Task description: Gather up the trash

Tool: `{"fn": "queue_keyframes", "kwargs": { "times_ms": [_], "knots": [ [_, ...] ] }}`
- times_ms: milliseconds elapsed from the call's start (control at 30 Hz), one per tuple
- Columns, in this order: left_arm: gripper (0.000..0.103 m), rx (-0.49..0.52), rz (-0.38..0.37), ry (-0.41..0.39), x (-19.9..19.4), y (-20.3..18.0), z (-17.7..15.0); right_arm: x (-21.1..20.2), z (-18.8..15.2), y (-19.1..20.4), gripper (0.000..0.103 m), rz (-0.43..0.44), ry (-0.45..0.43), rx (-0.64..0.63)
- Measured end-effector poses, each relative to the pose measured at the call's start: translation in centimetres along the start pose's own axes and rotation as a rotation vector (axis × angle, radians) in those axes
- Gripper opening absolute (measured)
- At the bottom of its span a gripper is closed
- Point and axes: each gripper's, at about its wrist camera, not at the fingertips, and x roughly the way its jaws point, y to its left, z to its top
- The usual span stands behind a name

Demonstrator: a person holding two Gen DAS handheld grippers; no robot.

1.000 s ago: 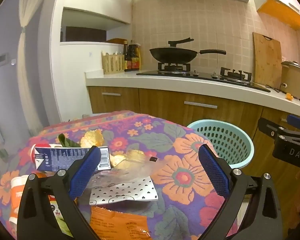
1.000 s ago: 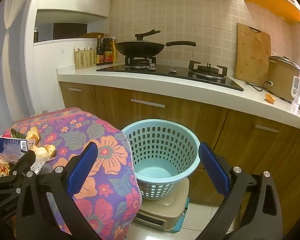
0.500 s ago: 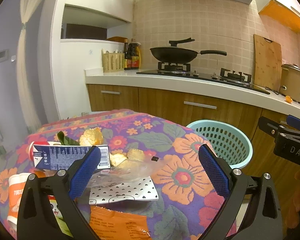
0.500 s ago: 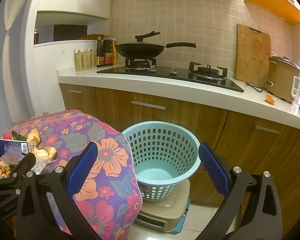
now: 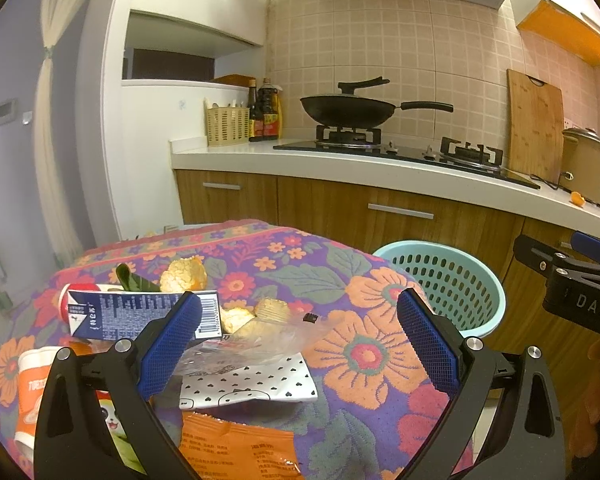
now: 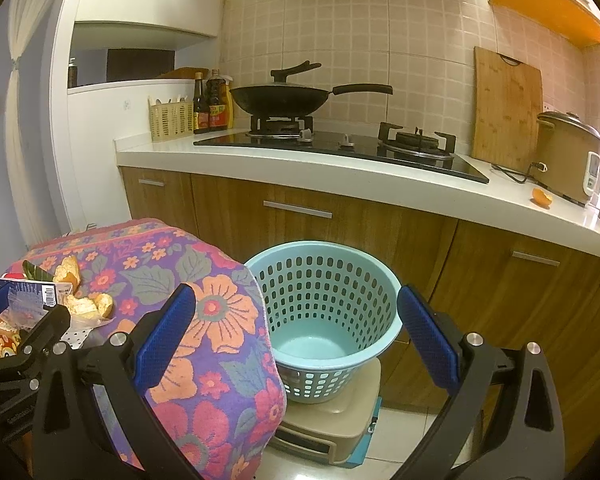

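From the left wrist, the left tongs (image 5: 298,344) hang spread wide and empty over trash on the flowered tabletop (image 5: 364,356): a blue carton (image 5: 140,314), clear wrapper (image 5: 268,338), heart-print packet (image 5: 252,384) and orange peel (image 5: 184,276); best to lower squarely and pinch one loose piece. From the right wrist, the right tongs (image 6: 296,340) gape empty before the empty teal basket (image 6: 324,308) beside the tabletop, where each piece should probably drop.

Orange snack packet (image 5: 236,450) cut by the lower edge; paper cup (image 5: 30,392) partly behind the left tool's arm.
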Motion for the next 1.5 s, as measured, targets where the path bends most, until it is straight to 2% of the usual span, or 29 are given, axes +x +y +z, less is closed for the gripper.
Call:
{"fn": "queue_keyframes", "kwargs": {
  "times_ms": [1300,1500],
  "knots": [
    [0.095,0.001,-0.023,-0.014,-0.33,-0.03,-0.08,-0.46,-0.08,0.37,0.095,-0.03,-0.026,-0.029],
    [0.095,-0.003,-0.007,-0.029,-0.75,0.2,-0.14,-0.85,-0.01,0.41,0.095,-0.026,-0.034,-0.033]
  ]
}}
